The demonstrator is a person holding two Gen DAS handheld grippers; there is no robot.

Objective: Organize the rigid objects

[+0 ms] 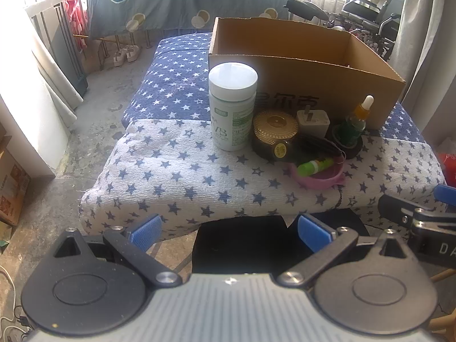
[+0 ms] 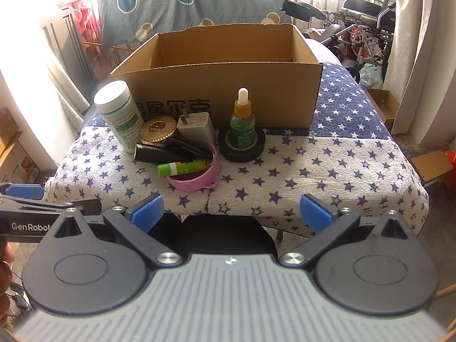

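Note:
A star-patterned table holds an open cardboard box (image 2: 222, 85) at the back. In front of it stand a white pill bottle (image 2: 119, 115), a gold-lidded jar (image 2: 157, 129), a white charger (image 2: 198, 126), a dropper bottle (image 2: 242, 121) inside a black tape roll (image 2: 241, 150), a black tube (image 2: 155, 154), and a green tube (image 2: 182, 168) across a pink ring (image 2: 196, 182). The same items show in the left wrist view: bottle (image 1: 232, 105), jar (image 1: 275, 134), box (image 1: 307, 85). My left gripper (image 1: 229, 232) and right gripper (image 2: 232, 212) are both open and empty, short of the table's front edge.
A wheelchair (image 2: 367, 8) and clutter stand at the back right. A dotted sheet (image 2: 185, 0) hangs behind the table. Cardboard boxes (image 1: 11, 188) sit on the floor at left. Shoes (image 1: 126, 54) lie on the concrete floor.

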